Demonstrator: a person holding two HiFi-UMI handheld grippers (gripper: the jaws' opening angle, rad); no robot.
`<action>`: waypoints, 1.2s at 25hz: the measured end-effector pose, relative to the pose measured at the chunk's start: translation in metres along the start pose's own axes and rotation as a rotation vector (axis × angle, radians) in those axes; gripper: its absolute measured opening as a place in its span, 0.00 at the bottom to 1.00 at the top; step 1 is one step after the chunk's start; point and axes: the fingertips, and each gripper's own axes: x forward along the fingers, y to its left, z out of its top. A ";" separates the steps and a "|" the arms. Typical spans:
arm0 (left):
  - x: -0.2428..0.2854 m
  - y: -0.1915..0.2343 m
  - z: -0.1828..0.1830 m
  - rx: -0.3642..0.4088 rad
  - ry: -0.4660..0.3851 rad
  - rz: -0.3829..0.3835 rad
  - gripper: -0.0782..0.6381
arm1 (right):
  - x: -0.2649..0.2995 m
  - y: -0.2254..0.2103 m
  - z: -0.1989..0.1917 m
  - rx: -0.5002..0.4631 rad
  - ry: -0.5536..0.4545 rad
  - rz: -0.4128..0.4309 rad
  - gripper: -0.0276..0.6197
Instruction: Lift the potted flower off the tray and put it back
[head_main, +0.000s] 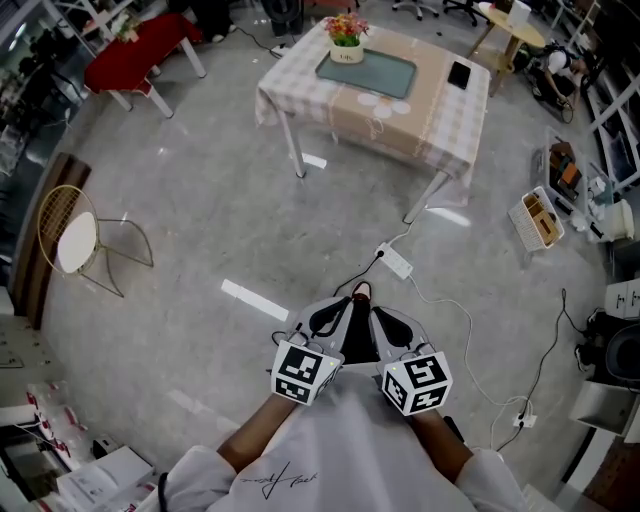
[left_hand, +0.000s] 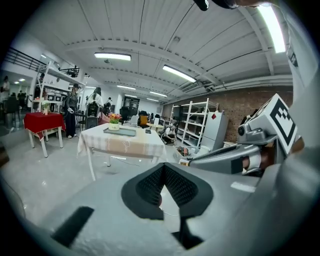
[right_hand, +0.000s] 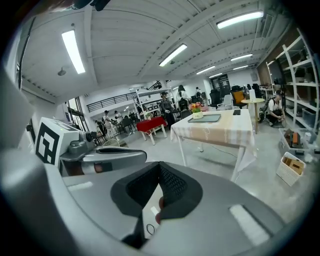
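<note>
A potted flower with pink and yellow blooms in a white pot stands at the far corner of a grey-green tray on a checked-cloth table, far ahead across the floor. The pot and tray show small in the left gripper view, and the flower and tray likewise in the right gripper view. My left gripper and right gripper are held side by side close to my body, both shut and empty, far from the table.
A white power strip and cables lie on the floor between me and the table. A wire chair stands left, a red table far left. Baskets and boxes line the right side. A black phone lies on the table.
</note>
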 end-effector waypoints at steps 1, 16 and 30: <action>0.003 0.003 0.001 -0.010 0.003 0.000 0.11 | 0.004 -0.002 0.000 0.003 0.012 0.008 0.05; 0.081 0.061 0.048 -0.121 0.020 0.008 0.11 | 0.068 -0.074 0.059 0.085 0.027 -0.001 0.05; 0.162 0.091 0.120 -0.092 -0.053 -0.032 0.11 | 0.107 -0.161 0.134 0.153 -0.153 -0.029 0.06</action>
